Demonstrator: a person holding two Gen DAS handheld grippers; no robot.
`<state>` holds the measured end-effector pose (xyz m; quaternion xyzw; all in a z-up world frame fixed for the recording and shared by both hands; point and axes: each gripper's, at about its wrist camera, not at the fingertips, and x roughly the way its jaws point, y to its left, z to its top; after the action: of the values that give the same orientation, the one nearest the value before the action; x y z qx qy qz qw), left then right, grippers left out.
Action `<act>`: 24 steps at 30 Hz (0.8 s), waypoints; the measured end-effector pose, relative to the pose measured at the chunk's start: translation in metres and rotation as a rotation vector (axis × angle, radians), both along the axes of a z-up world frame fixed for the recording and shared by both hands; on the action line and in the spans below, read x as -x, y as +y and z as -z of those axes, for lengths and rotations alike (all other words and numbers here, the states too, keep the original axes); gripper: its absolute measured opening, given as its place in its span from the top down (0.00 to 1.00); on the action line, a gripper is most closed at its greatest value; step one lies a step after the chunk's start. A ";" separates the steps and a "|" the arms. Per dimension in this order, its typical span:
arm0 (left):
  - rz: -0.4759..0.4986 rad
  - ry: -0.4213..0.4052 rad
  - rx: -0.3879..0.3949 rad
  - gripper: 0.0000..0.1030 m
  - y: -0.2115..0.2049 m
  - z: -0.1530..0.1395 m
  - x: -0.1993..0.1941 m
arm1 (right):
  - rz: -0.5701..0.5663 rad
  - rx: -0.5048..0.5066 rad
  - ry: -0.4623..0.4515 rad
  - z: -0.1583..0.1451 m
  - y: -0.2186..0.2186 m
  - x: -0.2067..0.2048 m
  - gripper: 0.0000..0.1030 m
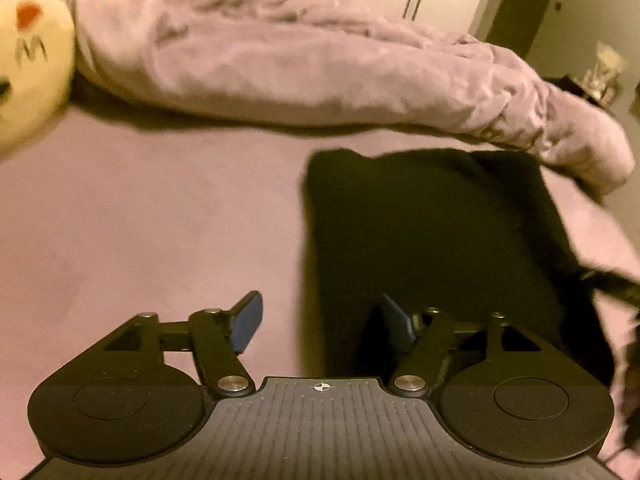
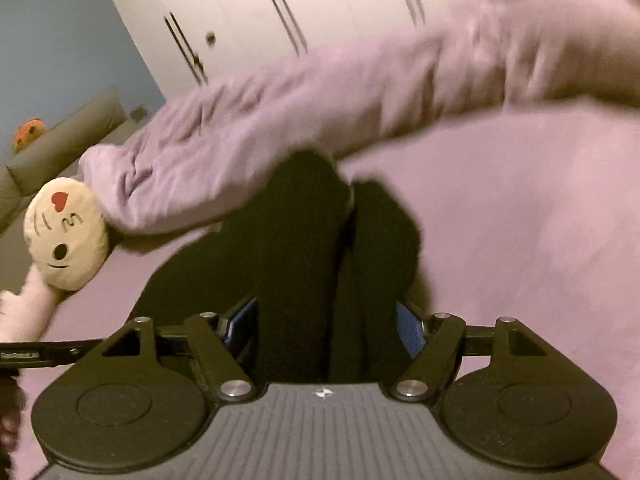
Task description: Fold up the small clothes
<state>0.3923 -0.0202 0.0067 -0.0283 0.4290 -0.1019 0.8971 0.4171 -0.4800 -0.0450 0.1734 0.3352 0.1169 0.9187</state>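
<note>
A black garment [image 1: 432, 240] lies flat on the pink bed sheet [image 1: 140, 220], right of centre in the left wrist view. My left gripper [image 1: 320, 320] is open and empty, hovering at the garment's near left edge: its right finger is over the cloth, its left finger over the sheet. In the right wrist view the same garment [image 2: 288, 248] stretches away with a fold line down its middle. My right gripper [image 2: 326, 328] is open and empty just above the garment's near end.
A rumpled pink blanket [image 1: 300, 68] runs across the bed behind the garment, touching its far end [image 2: 320, 108]. A cream emoji pillow [image 2: 66, 232] lies at the left. White wardrobe doors [image 2: 248, 20] stand behind.
</note>
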 end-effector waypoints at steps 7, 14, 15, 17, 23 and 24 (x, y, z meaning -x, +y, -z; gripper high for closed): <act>-0.132 -0.011 0.007 0.14 -0.003 -0.002 0.000 | -0.001 0.251 -0.249 -0.034 0.070 0.000 0.28; -0.193 -0.023 0.036 0.09 -0.022 0.005 -0.020 | 0.106 0.490 -0.300 -0.011 0.107 -0.051 0.25; -0.192 -0.030 0.036 0.09 -0.028 0.006 -0.024 | 0.137 0.547 -0.295 0.000 0.105 -0.052 0.25; -0.192 -0.042 0.035 0.08 -0.037 0.010 -0.031 | 0.176 0.572 -0.237 0.019 0.096 -0.059 0.23; -0.191 -0.082 0.014 0.06 -0.071 0.028 -0.047 | 0.251 0.589 -0.195 0.044 0.076 -0.064 0.11; -0.192 -0.086 0.007 0.05 -0.075 0.032 -0.049 | 0.242 0.604 -0.193 0.047 0.077 -0.068 0.10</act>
<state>0.4409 -0.0950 -0.0249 -0.0682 0.3850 -0.0180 0.9202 0.4848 -0.4026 -0.0920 -0.0799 0.2434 -0.0816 0.9632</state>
